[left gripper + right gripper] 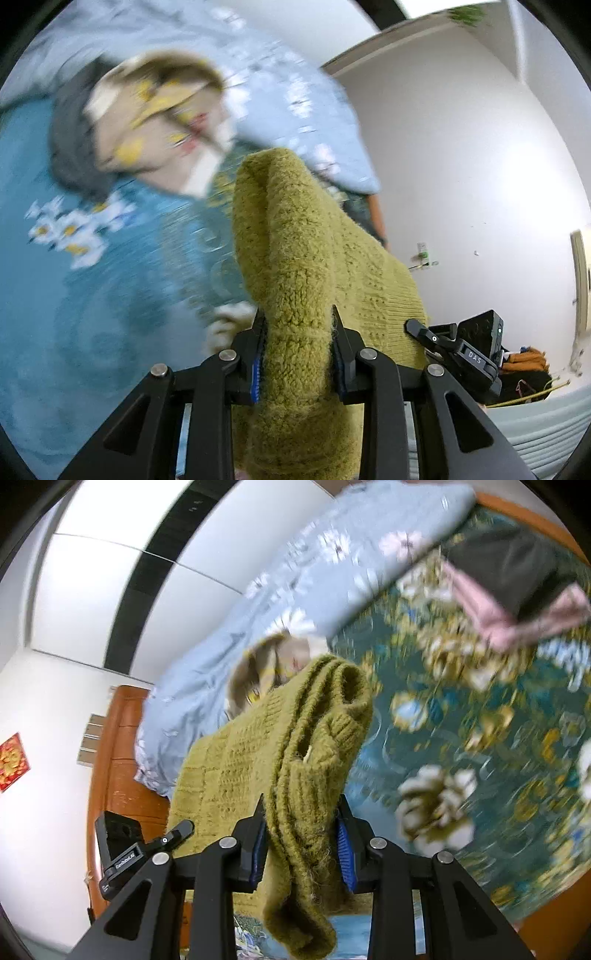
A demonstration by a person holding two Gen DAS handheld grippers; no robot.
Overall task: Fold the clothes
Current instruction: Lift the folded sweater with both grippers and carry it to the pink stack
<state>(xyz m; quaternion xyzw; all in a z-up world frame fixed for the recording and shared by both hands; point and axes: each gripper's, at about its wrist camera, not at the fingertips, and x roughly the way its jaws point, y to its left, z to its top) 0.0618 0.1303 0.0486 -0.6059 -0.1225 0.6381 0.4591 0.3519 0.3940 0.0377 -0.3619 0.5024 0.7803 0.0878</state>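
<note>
At the bottom of the left wrist view, the left gripper point(297, 354) is clamped on a thick fold of an olive-green knit sweater point(295, 240), the fuzzy cloth bulging out between the blue-edged pads point(258, 363). Just right of it, at lower right, a black clamp mount point(461, 352) carries small white letters that read "DAS".

At the bottom of the right wrist view, the right gripper point(301, 840) is likewise closed on the sweater point(306, 738), pinching a ribbed edge that hangs down past the fingers and curls over at the top in the middle of the frame. A small pale tag or hole shows in the knit near centre. At lower left a black clamp mount point(123, 860) bears white lettering too small to read.

The sweater is chunky, moss-coloured wool with a cable or ribbed pattern, held up between both grippers above a bed.

Beyond it lies a teal bedsheet point(480, 738) printed with white and gold flowers, blurred. A pale blue floral quilt point(295, 590) is bunched along the bed's far side. A cream garment with yellow patches point(159, 122) lies on the sheet at upper left of the left view, beside something dark grey. In the upper right of the right view sit a dark garment point(509, 568) and a pink one point(517, 624). A red and gold decoration point(13, 762) hangs on the white wall at far left; its characters cannot be made out.
</note>
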